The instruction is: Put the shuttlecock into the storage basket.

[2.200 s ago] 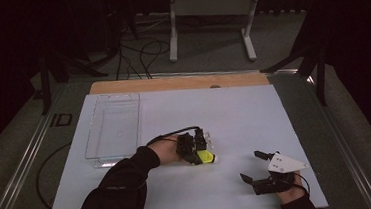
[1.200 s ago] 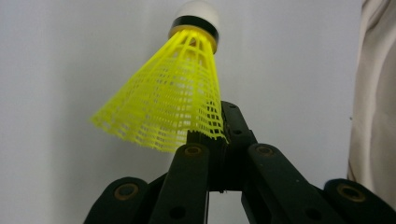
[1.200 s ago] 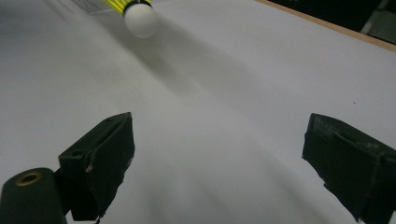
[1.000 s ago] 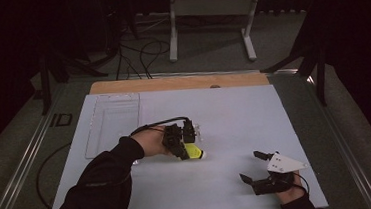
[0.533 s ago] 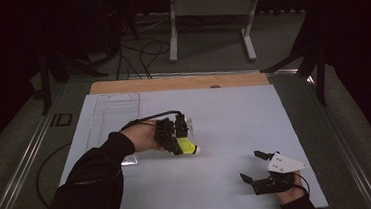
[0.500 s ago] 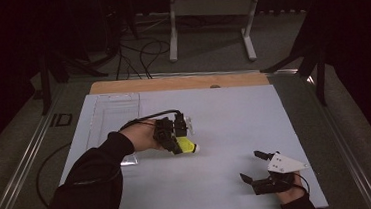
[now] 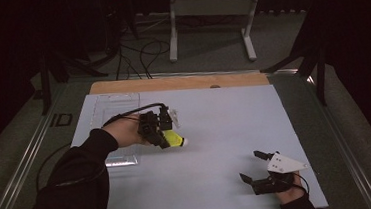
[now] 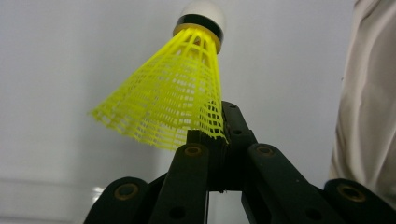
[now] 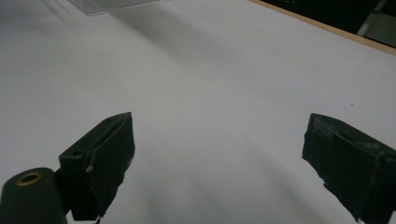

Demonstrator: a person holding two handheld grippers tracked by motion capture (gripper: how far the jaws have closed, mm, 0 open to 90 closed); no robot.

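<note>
A: Starting at the bottom of the high view, what's nearest?

B: The right gripper (image 7: pixel 260 170), low in the lower right of the frame, resting on the white table (image 7: pixel 234 115). Its jaws stand wide apart with nothing between them; its own view shows only bare tabletop in the gap.

A: And further up?

B: Left of centre, the left gripper (image 7: pixel 162 136) is clenched on a yellow shuttlecock (image 7: pixel 173 139). In the left gripper view the jaws pinch the lower rim of the mesh skirt (image 8: pixel 173 105), and the white cork tip (image 8: pixel 203 13) points away from the camera, toward the top of that frame. In the high view the cork points toward the frame's right.

A: Is it on the table or lifted?

B: I can't tell for certain; it sits at or just above the surface. Its grip looks secure, though it catches only the skirt's edge.

A: What lies beyond?

B: A clear plastic tray (image 7: pixel 116 107) in the upper left part of the table, just behind and left of the hand. Farther still, the wooden edge (image 7: pixel 182 82) along the table's far side.

A: So how far along is the work?

B: My reading: the pick-up is done. If the tray is the goal, the carry is partly made, and the placing and release are left. The right gripper seems to have no part in it yet.
</note>
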